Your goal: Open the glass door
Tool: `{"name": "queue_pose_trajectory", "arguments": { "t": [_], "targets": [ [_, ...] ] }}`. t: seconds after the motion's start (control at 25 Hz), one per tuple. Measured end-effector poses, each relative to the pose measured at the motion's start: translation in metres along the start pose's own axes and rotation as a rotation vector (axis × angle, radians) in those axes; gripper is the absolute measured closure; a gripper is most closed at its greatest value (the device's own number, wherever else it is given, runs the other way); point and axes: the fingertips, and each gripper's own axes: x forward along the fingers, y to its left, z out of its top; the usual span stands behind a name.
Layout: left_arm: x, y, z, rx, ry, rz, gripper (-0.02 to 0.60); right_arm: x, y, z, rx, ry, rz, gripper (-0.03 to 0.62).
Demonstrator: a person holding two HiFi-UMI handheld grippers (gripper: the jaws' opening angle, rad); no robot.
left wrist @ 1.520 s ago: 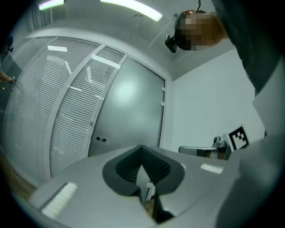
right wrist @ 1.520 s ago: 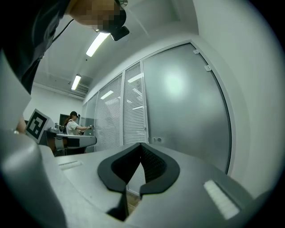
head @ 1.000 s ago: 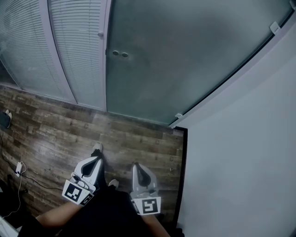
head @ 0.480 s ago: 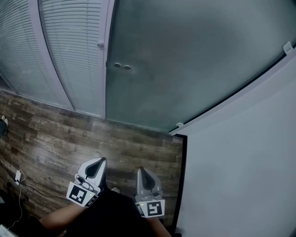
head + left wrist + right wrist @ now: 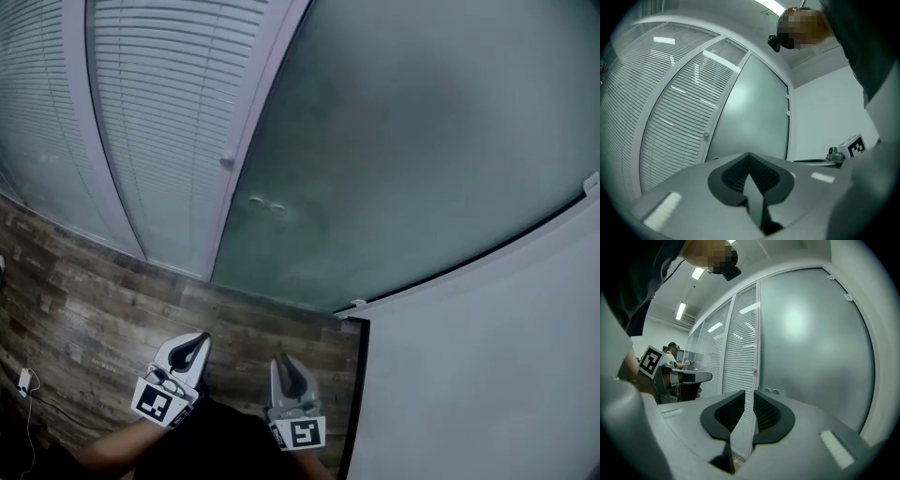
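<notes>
The frosted glass door [image 5: 422, 169] fills the upper right of the head view, with two small round fittings [image 5: 267, 204] near its left edge. It stands shut against the pale frame. Both grippers are low in that view, well short of the door and touching nothing. My left gripper [image 5: 197, 339] is shut, its jaws meeting in a line in the left gripper view [image 5: 749, 155]. My right gripper [image 5: 281, 361] has its jaws opening, with a narrow gap and nothing between them [image 5: 753, 392]. The door [image 5: 811, 343] and its fittings [image 5: 771, 391] lie ahead of it.
Glass panels with white blinds [image 5: 159, 122] stand left of the door, with a small knob [image 5: 227, 160] on their frame. A white wall [image 5: 487, 375] rises at the right. The floor is dark wood planks [image 5: 94, 309], with a cable and plug [image 5: 23, 380] at the left. A person [image 5: 672, 357] is far off.
The door and its round fittings have come nearer and sunk lower in the head view. Both grippers have moved forward with the person. The shoe tips are out of sight.
</notes>
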Motion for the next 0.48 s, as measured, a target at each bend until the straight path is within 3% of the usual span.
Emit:
{"name": "queue_pose_trajectory", "arguments": {
  "t": [0.28, 0.48],
  "targets": [
    [0.032, 0.027, 0.005, 0.044, -0.005, -0.028, 0.581, 0.053, -0.02, -0.003, 0.019, -0.012, -0.05, 0.548],
    [0.042, 0.03, -0.021, 0.064, 0.026, -0.03, 0.581, 0.069, -0.035, -0.027, 0.049, -0.015, -0.067, 0.548]
  ]
}}
